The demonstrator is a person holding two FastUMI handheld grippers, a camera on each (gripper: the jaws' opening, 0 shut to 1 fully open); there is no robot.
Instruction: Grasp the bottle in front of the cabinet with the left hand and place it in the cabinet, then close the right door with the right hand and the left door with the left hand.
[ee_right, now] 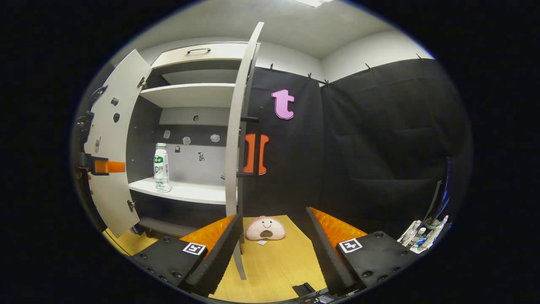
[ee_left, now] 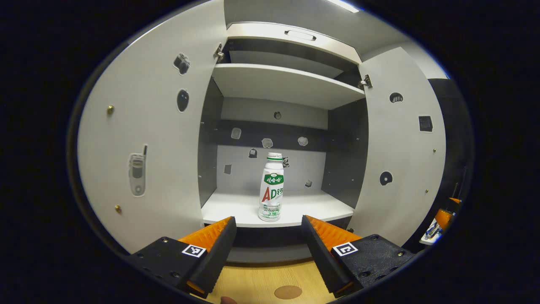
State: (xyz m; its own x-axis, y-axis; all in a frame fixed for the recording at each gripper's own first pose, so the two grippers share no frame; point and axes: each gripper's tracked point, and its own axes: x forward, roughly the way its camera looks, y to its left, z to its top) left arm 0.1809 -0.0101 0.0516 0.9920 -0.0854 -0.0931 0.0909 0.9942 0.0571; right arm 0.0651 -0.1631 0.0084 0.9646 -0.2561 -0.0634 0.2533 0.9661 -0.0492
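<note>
A white bottle (ee_left: 271, 187) with a green and red label stands upright at the front of the cabinet's lower shelf (ee_left: 236, 209). My left gripper (ee_left: 268, 236) is open just in front of that shelf, with nothing between its fingers. Both cabinet doors stand open: the left door (ee_left: 147, 143) and the right door (ee_left: 400, 147). In the right gripper view the bottle (ee_right: 161, 168) shows on the shelf, and the right door (ee_right: 238, 126) is seen edge-on just ahead of my open right gripper (ee_right: 273, 236). The left gripper (ee_right: 103, 166) shows at the far left.
A pink plush toy (ee_right: 265, 228) lies on the wooden table (ee_right: 274, 261) beyond the right door's edge. The upper shelf (ee_left: 287, 84) is bare. Small stickers dot the doors and back wall. A tray of small items (ee_right: 422, 236) sits at the far right.
</note>
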